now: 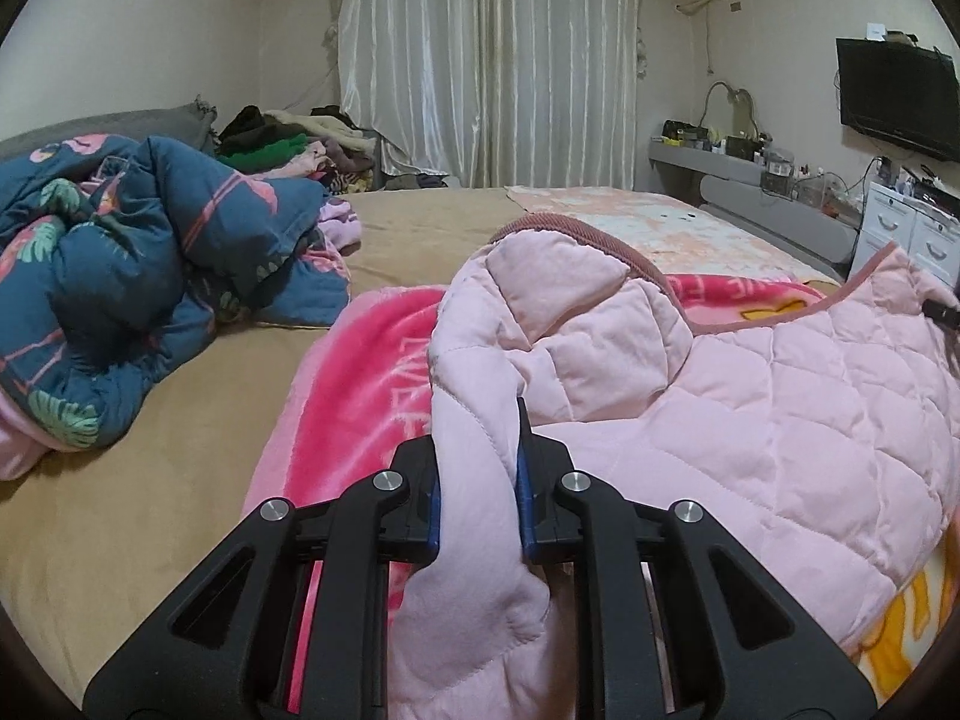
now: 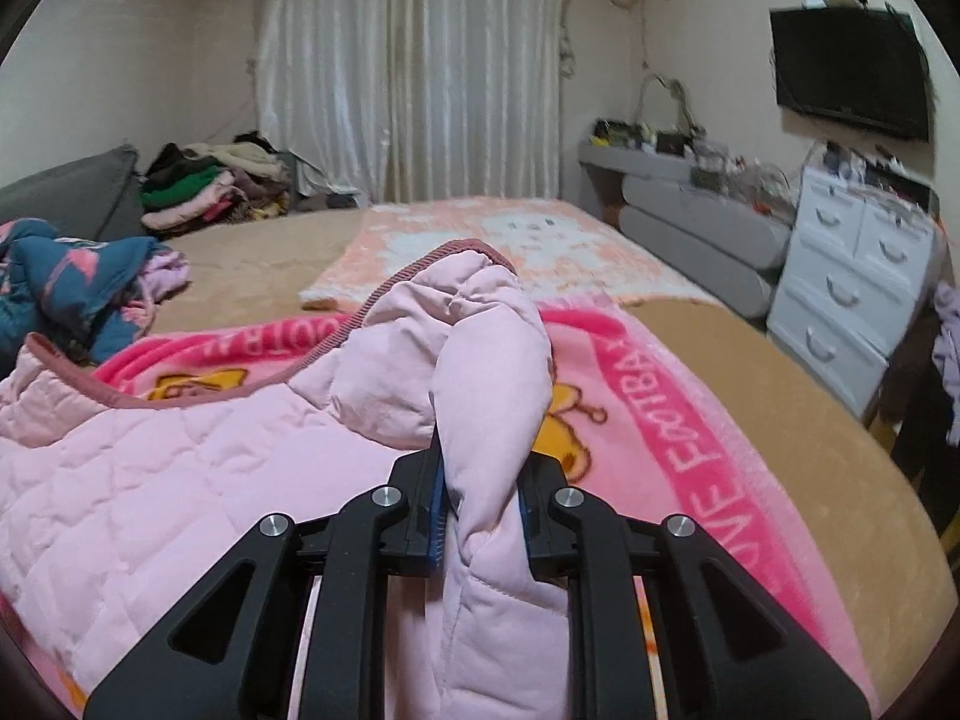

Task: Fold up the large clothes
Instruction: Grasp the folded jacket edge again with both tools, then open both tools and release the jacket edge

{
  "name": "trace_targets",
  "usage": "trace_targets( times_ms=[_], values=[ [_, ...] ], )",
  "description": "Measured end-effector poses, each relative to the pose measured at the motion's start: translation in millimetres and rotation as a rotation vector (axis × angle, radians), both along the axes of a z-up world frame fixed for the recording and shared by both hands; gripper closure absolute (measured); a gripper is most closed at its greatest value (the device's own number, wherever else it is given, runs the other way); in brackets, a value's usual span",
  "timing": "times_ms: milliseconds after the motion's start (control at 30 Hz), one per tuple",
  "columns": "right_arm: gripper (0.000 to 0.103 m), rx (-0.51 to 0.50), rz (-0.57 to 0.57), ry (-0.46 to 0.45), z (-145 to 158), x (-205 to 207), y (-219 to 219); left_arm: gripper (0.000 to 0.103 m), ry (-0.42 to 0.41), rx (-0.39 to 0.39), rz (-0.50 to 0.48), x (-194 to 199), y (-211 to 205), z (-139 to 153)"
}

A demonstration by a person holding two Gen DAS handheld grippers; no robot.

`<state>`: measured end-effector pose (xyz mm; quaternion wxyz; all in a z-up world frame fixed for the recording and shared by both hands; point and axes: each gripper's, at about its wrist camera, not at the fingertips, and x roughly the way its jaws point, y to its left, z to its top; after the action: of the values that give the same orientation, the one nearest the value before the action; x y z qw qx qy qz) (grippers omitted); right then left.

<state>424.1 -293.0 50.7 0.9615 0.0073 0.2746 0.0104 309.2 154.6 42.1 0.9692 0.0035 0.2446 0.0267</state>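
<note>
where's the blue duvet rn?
Blue duvet is bunched at the left of both views on the tan sheet, beside the pink blanket and in front of the clothes pile.

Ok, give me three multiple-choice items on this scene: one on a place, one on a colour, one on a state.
1. Where does the pink quilted garment lie?
A. on the bright pink blanket
B. on the white drawers
C. on the floor

2. What colour is the crumpled duvet at the left of the bed?
A. yellow
B. dark blue with pink and green print
C. plain white

3. What state is the left gripper in?
A. open, holding nothing
B. shut on the garment
C. out of view

Answers: 1 A, blanket shows beneath the garment's edges. 2 B, flamingo-like print on blue. 3 B, fabric is pinched between its fingers, as with the right gripper.
</note>
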Motion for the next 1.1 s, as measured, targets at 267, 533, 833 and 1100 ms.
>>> trace_targets(
  times_ms=[267, 533, 833, 1100],
  values=[
    [0.087, -0.056, -0.082, 0.110, -40, 39, 18, 0.092, -0.003, -0.020, 0.012, 24, 3, -12],
    [0.086, -0.074, -0.112, 0.177, -64, 56, 13, 0.091, 0.008, -0.045, 0.011, 45, 5, -21],
    [0.078, -0.048, -0.122, 0.263, -88, 69, 3, 0.084, 0.129, -0.083, 0.035, 65, 13, -45],
    [0.020, -0.031, -0.184, 0.254, -78, 44, -11, 0.057, 0.170, -0.057, 0.082, 60, 16, -48]
  ],
)
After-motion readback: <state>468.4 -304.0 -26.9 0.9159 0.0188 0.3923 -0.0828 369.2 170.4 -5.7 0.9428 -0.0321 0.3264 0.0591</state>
